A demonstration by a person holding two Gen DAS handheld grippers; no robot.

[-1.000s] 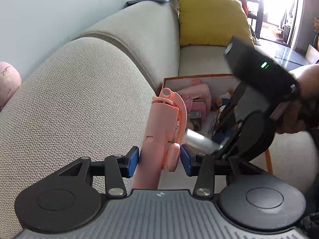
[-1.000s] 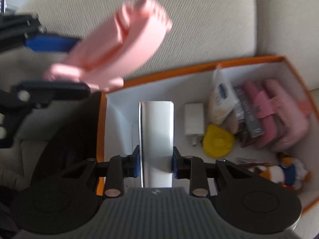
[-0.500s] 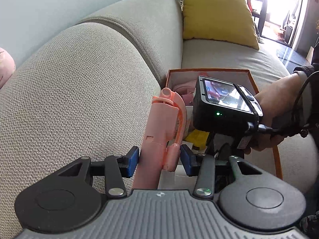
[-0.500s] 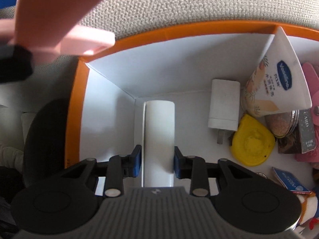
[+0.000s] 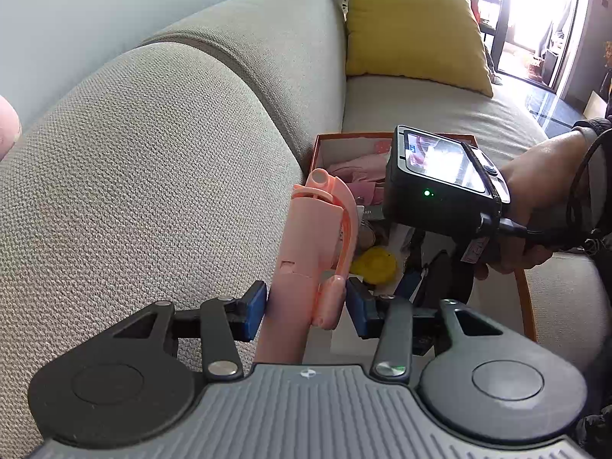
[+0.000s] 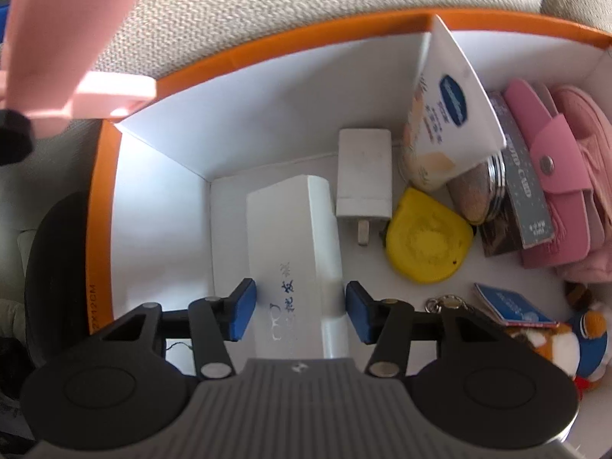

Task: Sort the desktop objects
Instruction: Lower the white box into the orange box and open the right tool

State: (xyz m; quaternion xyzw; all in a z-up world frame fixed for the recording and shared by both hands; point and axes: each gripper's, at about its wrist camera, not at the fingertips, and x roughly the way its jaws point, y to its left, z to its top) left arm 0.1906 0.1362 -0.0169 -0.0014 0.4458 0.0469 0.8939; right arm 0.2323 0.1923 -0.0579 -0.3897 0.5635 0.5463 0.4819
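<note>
- Pink plastic fills my left view: the left gripper has its blue pads pressed on the pink folding gadget, clamped at its lower part, its hinged end pointing up and away from me.
- I'm holding that gadget above the sofa, just beside the near left corner of the orange box.
- Over on my right view, the right gripper hangs inside the box, fingers spread apart, with a gap showing on both sides of the white case.
- That white case lies flat on the box floor in the corner, against the left wall, blue lettering facing up; neither pad touches it.
- Just beside the case I see a white charger plug, prongs towards me, and next to that a yellow tape measure.
- A lotion tube leans up against the far wall, above the plug and the yellow piece.
- Further right: a grey card box, then a pink pouch with a snap button, packed close together.
- At the lower right corner, a small plush toy and a blue-covered card with a key ring.
- From the left view I see the right hand gripping its rig over the box, a yellow cushion sitting further down the sofa.
</note>
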